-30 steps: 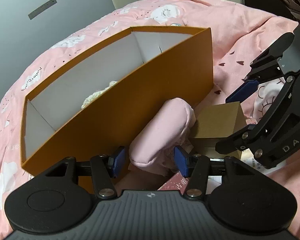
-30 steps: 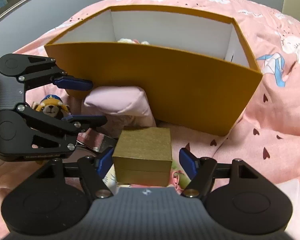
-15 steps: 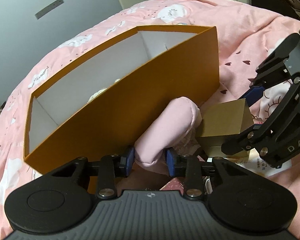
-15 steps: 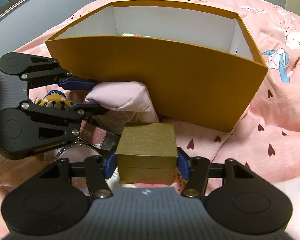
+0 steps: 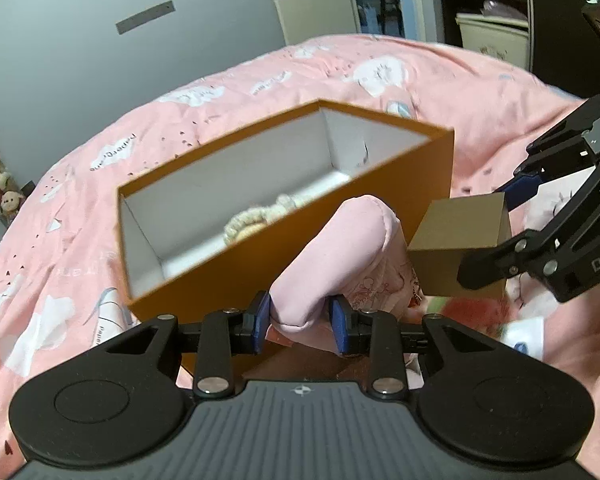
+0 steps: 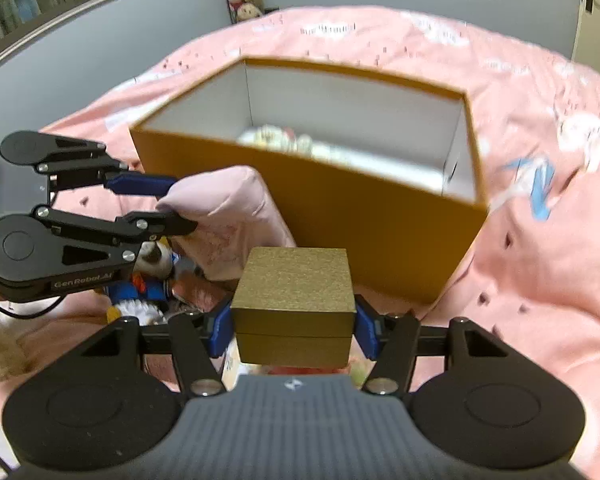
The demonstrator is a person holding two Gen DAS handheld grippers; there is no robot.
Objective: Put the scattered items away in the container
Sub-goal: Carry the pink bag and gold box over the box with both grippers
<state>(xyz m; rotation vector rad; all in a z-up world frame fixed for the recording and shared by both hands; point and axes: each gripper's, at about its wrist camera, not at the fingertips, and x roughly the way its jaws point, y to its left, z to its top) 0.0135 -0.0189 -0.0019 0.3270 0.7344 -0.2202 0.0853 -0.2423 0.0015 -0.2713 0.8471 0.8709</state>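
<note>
Orange card outside and white within, the open storage box (image 6: 340, 216) sits on the pink printed bedspread (image 6: 540, 240) of the bed, with something pale and knitted-looking (image 5: 256, 216) lying on its floor; the blur makes it hard to name for sure. The left hand-held gripper (image 5: 300, 322) has its blue pads pressed into the near end of a soft pink pouch (image 5: 340, 248), which is raised just in front of the box's near long wall. The right hand-held gripper (image 6: 294, 326) is closed, fairly wide, on the two sides of a small gold lidded box (image 6: 294, 300), held clear of the bedspread beside the pouch and near the same wall. Below the left gripper, on the bed, lie a small stuffed toy in blue (image 6: 148, 280) and other bits that are too smeared to identify.
</note>
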